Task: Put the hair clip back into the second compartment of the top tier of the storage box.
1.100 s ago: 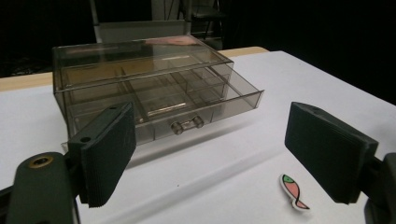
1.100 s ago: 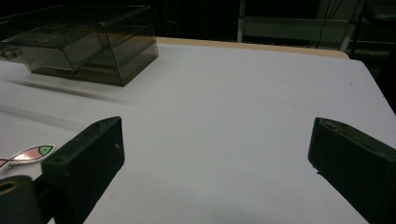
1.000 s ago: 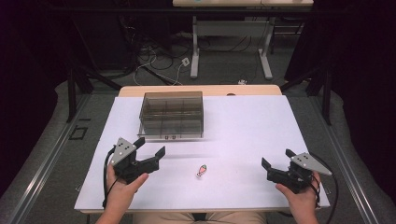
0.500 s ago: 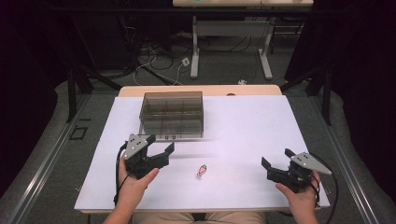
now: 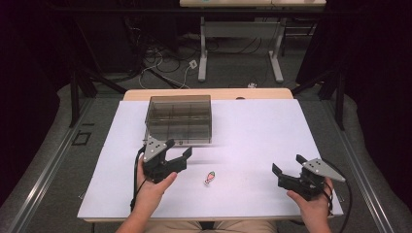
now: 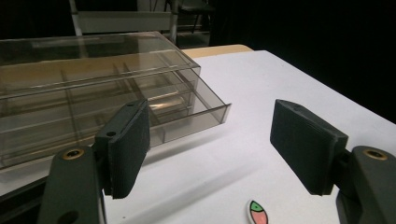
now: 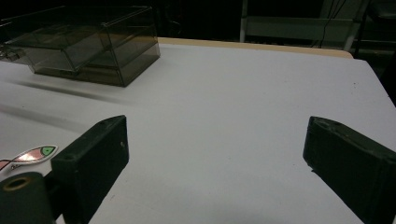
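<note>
- Near the front edge of the white table [image 5: 252,131], a small fish-shaped sticker [image 5: 209,177] lies flat, roughly midway between the table's left and right sides, apart from everything else.
- Left gripper [image 5: 176,154] hovers just to the sticker's left and slightly farther back; its jaws stand fairly wide with nothing between them, and they have just been closing a little.
- From the left gripper view, the sticker [image 6: 259,213] shows at the bottom, low between the two jaws and closer to the right-hand one, so the piece lies just ahead of and below the tips.
- Right gripper [image 5: 286,165] waits near the front right corner, well apart from the sticker; its jaws are parted and empty, and have likewise just been narrowing.
- In the right gripper view, the sticker [image 7: 28,156] sits far off to the side, past the left jaw.
- Long axis of the sticker runs from front-left to back-right, pointing loosely toward the clear compartment box [image 5: 180,119] that stands toward the back left of the table.
- Left hand [image 5: 151,187] is plainly the nearer; the coming pick appears to be its job, calling for a short move toward the front right and down.
</note>
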`<move>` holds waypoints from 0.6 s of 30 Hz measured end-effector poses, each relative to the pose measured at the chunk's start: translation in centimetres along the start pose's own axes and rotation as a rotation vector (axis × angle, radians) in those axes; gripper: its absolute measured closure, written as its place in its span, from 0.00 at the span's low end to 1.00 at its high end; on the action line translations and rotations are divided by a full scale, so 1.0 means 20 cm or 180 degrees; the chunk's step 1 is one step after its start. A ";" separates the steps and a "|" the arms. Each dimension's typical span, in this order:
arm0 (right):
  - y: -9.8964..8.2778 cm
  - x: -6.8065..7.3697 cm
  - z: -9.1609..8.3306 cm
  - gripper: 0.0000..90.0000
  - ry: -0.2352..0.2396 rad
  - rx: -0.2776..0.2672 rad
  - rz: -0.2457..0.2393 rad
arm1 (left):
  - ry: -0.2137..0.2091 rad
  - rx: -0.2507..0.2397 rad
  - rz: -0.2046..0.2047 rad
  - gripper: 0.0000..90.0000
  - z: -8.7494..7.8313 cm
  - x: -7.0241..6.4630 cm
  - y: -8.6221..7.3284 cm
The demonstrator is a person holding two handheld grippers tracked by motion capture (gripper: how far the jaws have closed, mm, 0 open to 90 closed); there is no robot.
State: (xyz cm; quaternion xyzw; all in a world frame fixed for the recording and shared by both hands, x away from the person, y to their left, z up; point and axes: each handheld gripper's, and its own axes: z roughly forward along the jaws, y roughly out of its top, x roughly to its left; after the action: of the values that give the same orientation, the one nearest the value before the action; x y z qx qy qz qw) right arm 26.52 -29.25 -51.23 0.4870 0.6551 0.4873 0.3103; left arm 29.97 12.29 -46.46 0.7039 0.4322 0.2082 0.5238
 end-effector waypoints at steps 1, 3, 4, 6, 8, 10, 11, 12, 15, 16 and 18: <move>0.00 0.00 0.00 0.08 0.0000 0.0001 -0.0002 | -0.0024 0.0032 -0.0011 0.35 0.01 -0.01 0.00; 0.00 0.00 0.00 0.08 0.0003 0.0002 -0.0003 | -0.0050 0.0086 -0.0028 0.36 0.02 -0.03 0.00; 0.00 0.00 0.00 0.08 0.0004 0.0005 -0.0004 | -0.0071 0.0124 -0.0039 0.37 0.02 -0.04 0.00; 0.00 0.00 0.00 0.09 0.0000 0.0009 -0.0012 | -0.0070 0.0139 -0.0055 0.38 0.03 -0.05 0.00; 0.00 0.00 0.00 0.09 0.0010 0.0016 -0.0022 | -0.0092 0.0153 -0.0068 0.39 0.05 -0.06 0.00; 0.00 0.00 0.00 0.09 0.0022 -0.0006 -0.0006 | -0.0122 0.0164 -0.0100 0.41 0.06 -0.07 -0.01; 0.00 0.00 0.00 0.10 0.0024 -0.0008 -0.0011 | -0.0122 0.0164 -0.0100 0.41 0.06 -0.07 -0.01; 0.00 0.00 0.00 0.10 0.0024 -0.0008 -0.0011 | -0.0134 0.0186 -0.0093 0.41 0.06 -0.07 -0.01; 0.00 0.00 0.00 0.10 0.0019 0.0002 0.0009 | -0.0187 0.0219 -0.0147 0.46 0.08 -0.08 -0.02; 0.00 -0.01 0.00 0.10 0.0025 0.0018 0.0001 | -0.0198 0.0256 -0.0147 0.46 0.08 -0.09 -0.02; 0.00 -0.01 0.00 0.10 0.0018 0.0025 0.0001 | -0.0192 0.0286 -0.0137 0.48 0.09 -0.10 -0.03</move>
State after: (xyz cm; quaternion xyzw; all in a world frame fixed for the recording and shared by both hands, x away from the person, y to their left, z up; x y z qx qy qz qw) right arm 26.55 -29.35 -51.25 0.4870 0.6577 0.4862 0.3064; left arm 30.05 9.63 -47.26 0.7232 0.4402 0.1560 0.5088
